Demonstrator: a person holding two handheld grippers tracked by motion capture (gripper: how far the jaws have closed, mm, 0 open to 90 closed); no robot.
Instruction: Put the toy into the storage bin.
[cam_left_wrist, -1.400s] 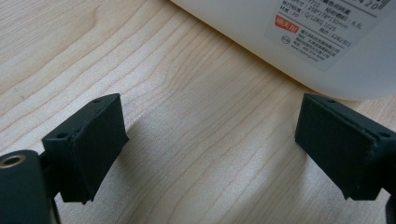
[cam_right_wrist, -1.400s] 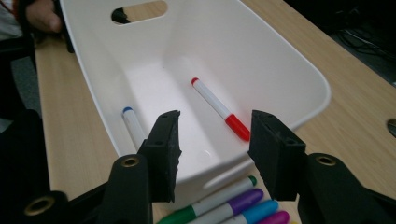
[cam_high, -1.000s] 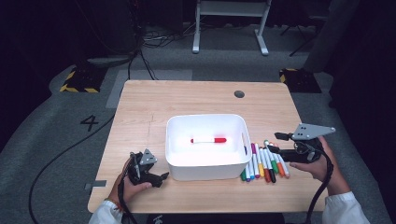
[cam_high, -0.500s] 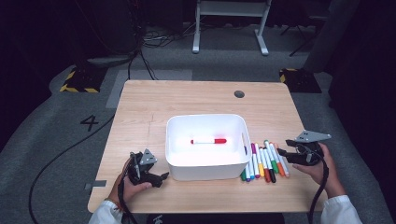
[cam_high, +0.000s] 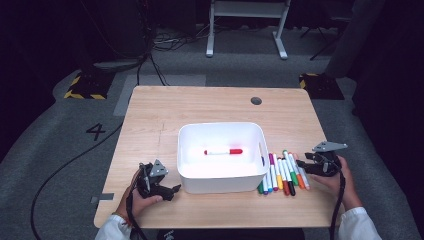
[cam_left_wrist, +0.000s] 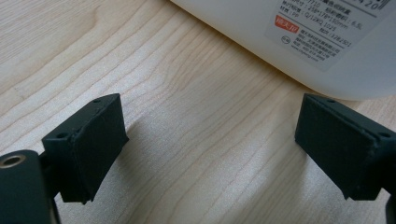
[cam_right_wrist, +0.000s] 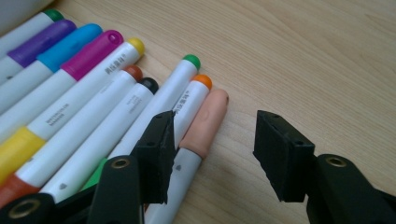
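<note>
While fingers gape wide, right gripper (cam_right_wrist: 212, 154) straddles peach marker (cam_right_wrist: 205, 123), left gripper (cam_left_wrist: 210, 144) likewise empty beside white bin (cam_left_wrist: 327, 42)

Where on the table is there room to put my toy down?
The far part of the table, beyond the white bin, is bare wood, apart from a small dark round spot. So is the left strip. It's crowded right of the bin, where the markers lie beside the right gripper.
</note>
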